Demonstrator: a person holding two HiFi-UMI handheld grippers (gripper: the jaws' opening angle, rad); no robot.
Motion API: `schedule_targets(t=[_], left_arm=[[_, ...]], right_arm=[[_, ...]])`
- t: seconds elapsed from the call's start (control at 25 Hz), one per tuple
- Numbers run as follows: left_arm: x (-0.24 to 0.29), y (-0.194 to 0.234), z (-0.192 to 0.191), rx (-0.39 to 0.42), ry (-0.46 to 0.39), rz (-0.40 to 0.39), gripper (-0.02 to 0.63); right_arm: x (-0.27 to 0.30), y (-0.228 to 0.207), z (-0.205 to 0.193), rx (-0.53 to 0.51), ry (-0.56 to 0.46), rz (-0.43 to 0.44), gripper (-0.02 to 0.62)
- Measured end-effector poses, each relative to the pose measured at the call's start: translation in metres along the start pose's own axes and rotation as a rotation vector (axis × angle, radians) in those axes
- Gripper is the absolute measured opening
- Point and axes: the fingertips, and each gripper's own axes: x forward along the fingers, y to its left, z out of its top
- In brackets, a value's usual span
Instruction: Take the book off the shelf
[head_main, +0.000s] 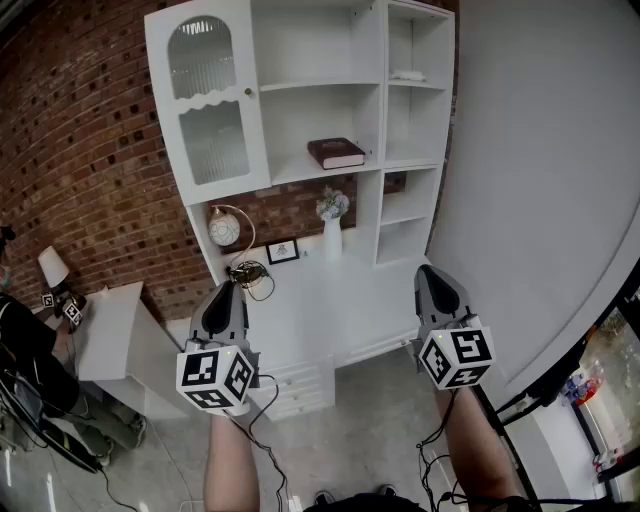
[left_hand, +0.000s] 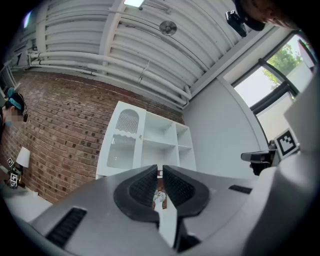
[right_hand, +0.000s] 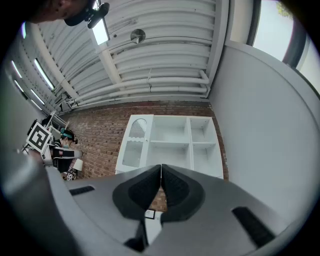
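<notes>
A dark red book (head_main: 336, 153) lies flat on the middle shelf of the white shelf unit (head_main: 320, 60), to the right of the glass door. Both grippers are held well short of the unit, below the book's level. My left gripper (head_main: 228, 292) is shut with nothing between its jaws and points towards the unit's lower left. My right gripper (head_main: 430, 272) is also shut and empty, off to the lower right of the book. In the left gripper view the left gripper (left_hand: 160, 170) points at the shelf unit (left_hand: 150, 142). In the right gripper view the right gripper (right_hand: 160, 167) covers the lower part of the shelf unit (right_hand: 172, 142).
A white vase with flowers (head_main: 332, 228), a small picture frame (head_main: 282, 250), a round lamp (head_main: 224, 227) and a coiled cable (head_main: 250, 272) sit on the counter below the book. A white side table (head_main: 110, 335) and a person (head_main: 25, 350) are at left. A grey wall (head_main: 540, 150) bounds the right.
</notes>
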Motion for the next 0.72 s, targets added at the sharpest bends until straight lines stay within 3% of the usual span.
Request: schedule_targets(t=[0.36, 0.56, 0.6, 0.68, 0.72], left_arm=[[0.002, -0.053, 0.01, 0.03, -0.016, 0.009, 0.034], [-0.001, -0.084, 0.013, 0.048, -0.021, 0.038, 0.038], [-0.001, -0.091, 0.013, 0.053, -0.021, 0.043, 0.065], [-0.001, -0.106, 0.013, 0.058, -0.01, 0.044, 0.214], [-0.001, -0.113, 0.012, 0.059, -0.003, 0.042, 0.244]], right_arm=[[-0.021, -0.044, 0.002, 0.001, -0.007, 0.006, 0.002], [-0.031, -0.068, 0.001, 0.055, -0.022, 0.04, 0.018], [-0.032, -0.072, 0.0, 0.07, -0.02, 0.052, 0.056], [-0.033, -0.08, -0.001, 0.09, -0.012, 0.071, 0.151], [-0.034, -0.084, -0.001, 0.094, -0.012, 0.079, 0.188]])
